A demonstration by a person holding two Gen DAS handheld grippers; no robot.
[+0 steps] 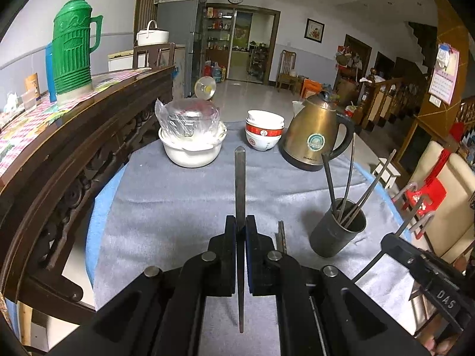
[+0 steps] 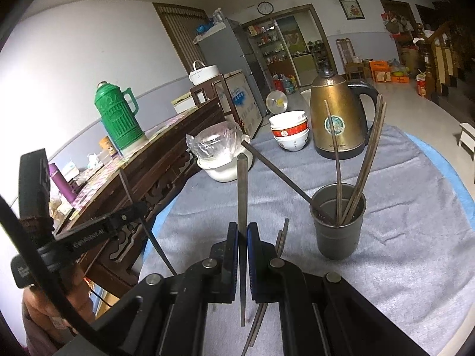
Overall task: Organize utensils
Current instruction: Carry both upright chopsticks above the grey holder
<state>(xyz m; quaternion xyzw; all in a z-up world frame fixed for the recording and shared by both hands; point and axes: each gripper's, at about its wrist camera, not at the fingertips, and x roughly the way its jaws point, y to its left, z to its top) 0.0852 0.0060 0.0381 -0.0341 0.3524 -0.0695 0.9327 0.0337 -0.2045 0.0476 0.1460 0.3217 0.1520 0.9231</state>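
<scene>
My left gripper (image 1: 241,222) is shut on a dark chopstick (image 1: 240,184) that points away from me above the grey cloth. My right gripper (image 2: 242,228) is shut on another dark chopstick (image 2: 242,190), held the same way. A dark metal cup (image 1: 337,231) stands to the right of the left gripper and holds several chopsticks; it also shows in the right wrist view (image 2: 338,225), right of the right gripper. More loose chopsticks (image 2: 280,240) lie on the cloth under the right gripper, and one loose chopstick (image 1: 281,235) shows in the left wrist view.
A bronze kettle (image 1: 314,136), stacked red-and-white bowls (image 1: 263,130) and a plastic-wrapped white pot (image 1: 191,136) stand at the far side of the cloth-covered table (image 1: 166,195). A dark wooden sideboard (image 1: 74,136) with a green thermos (image 1: 74,47) runs along the left.
</scene>
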